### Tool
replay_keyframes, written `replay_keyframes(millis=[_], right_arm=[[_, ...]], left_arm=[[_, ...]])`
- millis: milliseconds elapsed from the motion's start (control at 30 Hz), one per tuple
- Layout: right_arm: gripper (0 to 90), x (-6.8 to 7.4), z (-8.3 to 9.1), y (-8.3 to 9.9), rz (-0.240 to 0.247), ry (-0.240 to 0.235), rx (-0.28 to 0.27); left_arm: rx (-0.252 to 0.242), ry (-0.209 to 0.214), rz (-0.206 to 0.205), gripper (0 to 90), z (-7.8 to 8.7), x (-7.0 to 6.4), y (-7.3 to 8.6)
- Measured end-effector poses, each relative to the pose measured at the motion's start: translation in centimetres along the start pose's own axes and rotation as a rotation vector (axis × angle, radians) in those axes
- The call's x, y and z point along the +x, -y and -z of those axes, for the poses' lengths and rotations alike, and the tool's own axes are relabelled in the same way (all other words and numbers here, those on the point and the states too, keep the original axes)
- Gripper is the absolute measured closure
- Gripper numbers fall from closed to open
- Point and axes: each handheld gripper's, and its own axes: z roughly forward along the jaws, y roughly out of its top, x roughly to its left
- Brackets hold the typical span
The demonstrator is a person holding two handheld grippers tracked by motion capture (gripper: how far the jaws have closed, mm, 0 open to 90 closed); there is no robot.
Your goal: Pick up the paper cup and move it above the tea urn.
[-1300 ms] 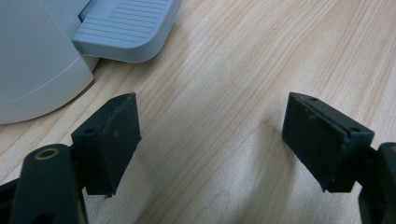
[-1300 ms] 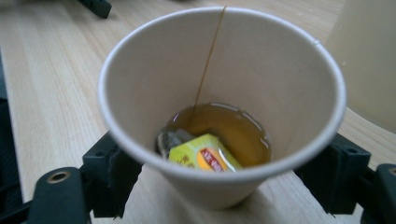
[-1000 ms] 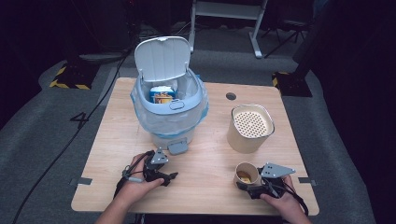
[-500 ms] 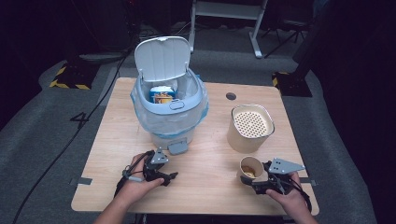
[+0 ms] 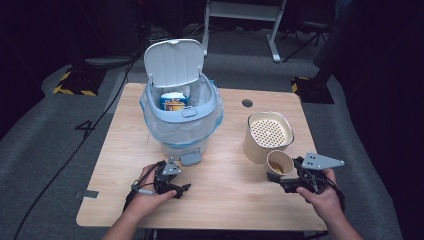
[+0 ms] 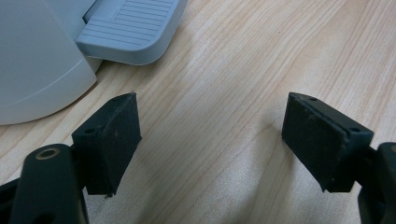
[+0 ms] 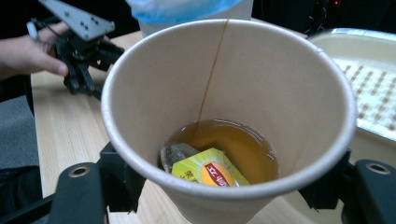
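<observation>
My right gripper (image 5: pixel 276 176) is shut on a tan paper cup (image 5: pixel 280 163), held just in front of the beige strainer pot (image 5: pixel 270 131). In the right gripper view the cup (image 7: pixel 224 84) holds a little brown tea and a tea bag with a yellow tag (image 7: pixel 212 171), with my jaws pressing on both sides of its wall. My left gripper (image 5: pixel 179 188) rests open on the table, right in front of the bin's pedal (image 5: pixel 190 158). Between its spread jaws (image 6: pixel 210 140) lies bare wood, with the pedal (image 6: pixel 128 28) ahead to the left.
A light blue pedal bin (image 5: pixel 182 125) with its lid up and a blue liner stands mid-table, with a package inside. The strainer pot has a perforated insert (image 7: pixel 369 79). A cable hole (image 5: pixel 247 103) is at the back. The other hand's gripper (image 7: pixel 79 42) appears far left.
My right gripper has carried the cup away from the front edge, up and toward the strainer pot. The left gripper has stayed put.
</observation>
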Motion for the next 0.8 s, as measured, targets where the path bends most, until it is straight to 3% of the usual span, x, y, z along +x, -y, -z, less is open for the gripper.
replay_keyframes(millis=[233, 400, 800], right_arm=[[29.6, -1.3, 0.4, -3.2, 0.023, -0.007, 0.004], [29.6, -2.4, 0.3, -5.4, 0.036, 0.026, 0.008], [29.6, -6.3, -1.3, -8.8, 0.031, 0.064, 0.006]], left_arm=[[-0.001, 0.0, 0.002, 19.8, 0.0, 0.0, 0.0], [-0.002, 0.0, 0.002, 19.9, 0.0, 0.0, 0.0], [-0.002, 0.001, 0.003, 19.8, 0.0, 0.0, 0.0]])
